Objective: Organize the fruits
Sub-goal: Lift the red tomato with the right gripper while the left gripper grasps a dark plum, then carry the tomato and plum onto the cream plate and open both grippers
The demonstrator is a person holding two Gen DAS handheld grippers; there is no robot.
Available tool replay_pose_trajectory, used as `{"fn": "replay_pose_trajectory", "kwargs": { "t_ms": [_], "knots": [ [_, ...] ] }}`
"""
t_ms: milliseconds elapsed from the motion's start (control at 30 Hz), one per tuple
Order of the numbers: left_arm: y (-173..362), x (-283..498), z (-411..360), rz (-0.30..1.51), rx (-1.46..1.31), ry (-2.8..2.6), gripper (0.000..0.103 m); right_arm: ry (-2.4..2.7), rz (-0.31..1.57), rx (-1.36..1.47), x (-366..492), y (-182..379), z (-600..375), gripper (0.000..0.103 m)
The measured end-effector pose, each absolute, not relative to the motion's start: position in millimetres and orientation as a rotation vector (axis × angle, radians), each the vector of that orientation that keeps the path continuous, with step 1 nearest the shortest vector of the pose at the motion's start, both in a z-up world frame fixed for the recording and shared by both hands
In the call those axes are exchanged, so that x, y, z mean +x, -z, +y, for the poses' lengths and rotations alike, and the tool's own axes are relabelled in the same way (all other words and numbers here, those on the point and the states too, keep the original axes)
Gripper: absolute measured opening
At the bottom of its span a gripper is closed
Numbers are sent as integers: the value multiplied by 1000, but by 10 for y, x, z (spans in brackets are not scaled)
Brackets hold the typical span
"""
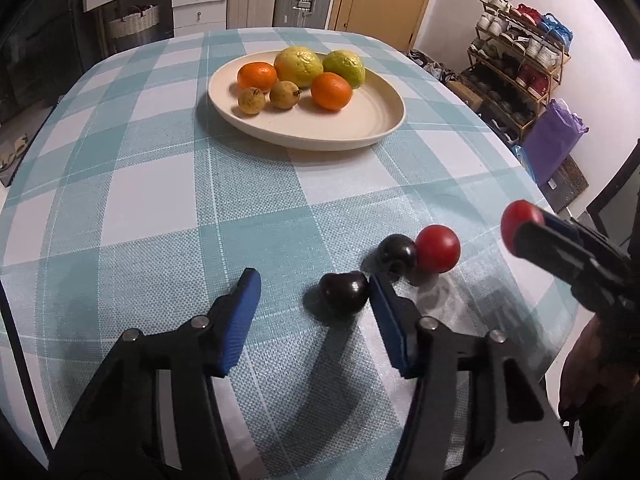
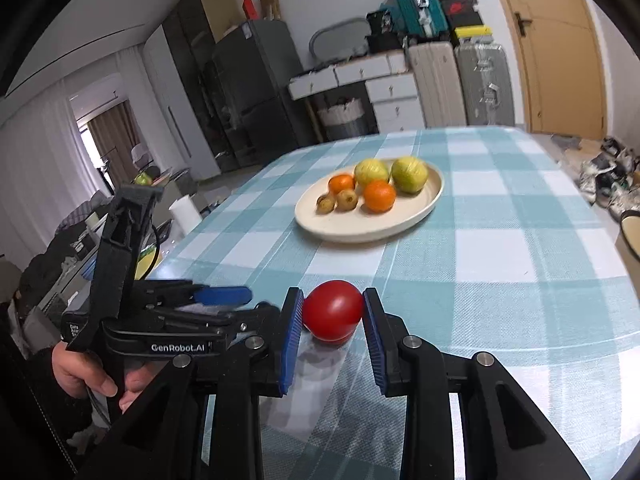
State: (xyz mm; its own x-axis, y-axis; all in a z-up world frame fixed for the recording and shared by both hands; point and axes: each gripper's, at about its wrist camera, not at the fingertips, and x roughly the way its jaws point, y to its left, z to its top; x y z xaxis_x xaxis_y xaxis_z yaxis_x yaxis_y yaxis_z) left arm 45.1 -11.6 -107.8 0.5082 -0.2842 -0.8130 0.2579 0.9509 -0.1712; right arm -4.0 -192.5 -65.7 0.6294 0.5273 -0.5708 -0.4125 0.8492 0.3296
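So, tiny soft fruit vs. plastic claws: organizing in progress

Okay, standing here watching, and the fruit that matters right now is the dark plum (image 1: 345,293). It sits on the checked tablecloth (image 1: 152,200) at the near edge, with the plate (image 1: 360,128) away at 12 o'clock from it. The left gripper (image 1: 313,280) has its jaws apart around it. The plum touches the jaw at its 3 o'clock, and the other jaw is well clear at 9, so nothing is clamped yet.

Looks-wise it's nearly black, glossy and roundish with a dimple on top. My guess is that it's light, smooth enough to squirt sideways, and soft enough to bruise. I'd pinch it gently across the fattest part, centred between the jaws.

A second dark plum (image 1: 397,255) and a loose red fruit (image 1: 437,249) huddle together at 1 o'clock from it, close enough to get bumped.

Meanwhile the right gripper (image 2: 332,296) is closed on a red fruit (image 2: 333,312), shiny and tomato-ish, squeezed at its widest. From the left wrist view it looks to be held clear of the cloth.
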Motion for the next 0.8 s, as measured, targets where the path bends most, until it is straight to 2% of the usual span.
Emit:
{"fn": "replay_pose_trajectory", "kwargs": {
  "t_ms": [67, 133, 200, 800],
  "knots": [
    [1064, 447, -116, 980, -41, 345, 41, -546, 707, 172, -43, 656, -1912, 30],
    [1047, 435, -131, 972, -43, 364, 28, -548, 708, 171, -42, 655, -1894, 30],
    [1027, 431, -160, 966, -37, 384, 22, -553, 708, 168, -38, 651, -1874, 30],
    [885, 661, 139, 964, -171, 395, 22, -582, 717, 190, 334, 571, -1809, 30]
  ]
}}
